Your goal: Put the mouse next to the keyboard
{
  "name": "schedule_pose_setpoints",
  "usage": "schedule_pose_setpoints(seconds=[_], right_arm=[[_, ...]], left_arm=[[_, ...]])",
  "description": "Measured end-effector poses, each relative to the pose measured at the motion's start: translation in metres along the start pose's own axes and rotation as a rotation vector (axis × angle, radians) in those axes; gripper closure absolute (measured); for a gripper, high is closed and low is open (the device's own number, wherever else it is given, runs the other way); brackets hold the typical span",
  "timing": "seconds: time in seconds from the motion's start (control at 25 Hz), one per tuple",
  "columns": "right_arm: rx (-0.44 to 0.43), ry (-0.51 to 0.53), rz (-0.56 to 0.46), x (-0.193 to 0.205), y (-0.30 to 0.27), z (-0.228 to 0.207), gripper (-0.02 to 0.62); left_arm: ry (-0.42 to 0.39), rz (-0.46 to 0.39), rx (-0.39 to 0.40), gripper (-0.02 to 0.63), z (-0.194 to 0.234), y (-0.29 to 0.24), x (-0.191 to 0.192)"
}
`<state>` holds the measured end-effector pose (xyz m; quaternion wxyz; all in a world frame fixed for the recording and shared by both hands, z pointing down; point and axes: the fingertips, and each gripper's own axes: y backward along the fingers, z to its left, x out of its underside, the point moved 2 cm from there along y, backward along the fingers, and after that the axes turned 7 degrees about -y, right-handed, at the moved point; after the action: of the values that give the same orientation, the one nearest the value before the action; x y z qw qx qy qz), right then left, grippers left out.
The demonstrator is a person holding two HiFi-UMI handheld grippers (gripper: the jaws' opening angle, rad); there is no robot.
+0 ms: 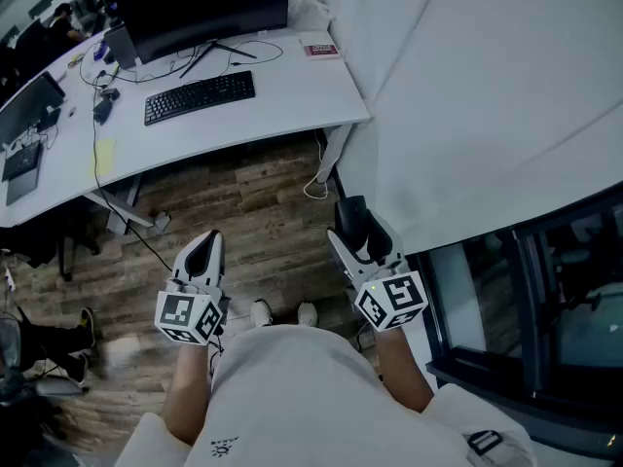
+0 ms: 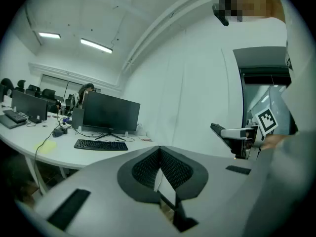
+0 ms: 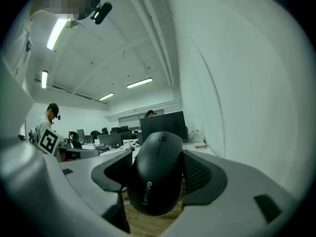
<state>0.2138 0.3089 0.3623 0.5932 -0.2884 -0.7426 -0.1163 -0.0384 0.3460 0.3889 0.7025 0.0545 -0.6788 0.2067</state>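
**Mouse [image 3: 157, 177] clamped in your right gripper [image 1: 358, 244], well apart from the desk [image 1: 302, 90]**

Your right gripper has its 2 jaws spread wide and pressed on the black mouse. In the right gripper view, 1 ribbed pad [image 3: 197, 174] sits against each flank of it. The mouse's scroll wheel points away from you and its printed end points back toward you. In the head view you hold it in the air above the wooden floor [image 1: 243, 212], close beside the white wall [image 1: 487, 95] on your right.

Your left gripper [image 1: 206, 246] is level with the right one and well apart from it, also over the floor. Its jaws are together: the left gripper view shows the 2 pads meeting in a narrow V with nothing between them.

The keyboard [image 1: 200, 96] lies on the white desk ahead of you, in front of the dark monitor [image 1: 209, 3]. Bare desktop runs along the keyboard's right end. Mouse and keyboard are well apart, with the desk edge and a stretch of floor between them.
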Motion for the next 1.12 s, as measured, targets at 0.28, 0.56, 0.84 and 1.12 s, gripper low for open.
schedule_pose_setpoints(seconds=[0.28, 0.56, 0.84, 1.12], right_arm=[[0.015, 0.004, 0.003, 0.003, 0.002, 0.007, 0.270], [0.016, -0.005, -0.011, 0.001, 0.002, 0.018, 0.270], [0.020, -0.010, -0.014, 0.004, -0.003, 0.032, 0.270], [0.031, -0.005, -0.019, 0.009, -0.009, 0.051, 0.270]], left_arm=[[-0.002, -0.001, 0.006, 0.595, 0.004, 0.007, 0.001], [-0.001, -0.015, 0.011, 0.595, 0.010, 0.014, -0.002], [0.003, -0.022, 0.028, 0.595, 0.019, 0.021, 0.000], [0.006, -0.035, 0.056, 0.595, 0.033, 0.028, 0.001]])
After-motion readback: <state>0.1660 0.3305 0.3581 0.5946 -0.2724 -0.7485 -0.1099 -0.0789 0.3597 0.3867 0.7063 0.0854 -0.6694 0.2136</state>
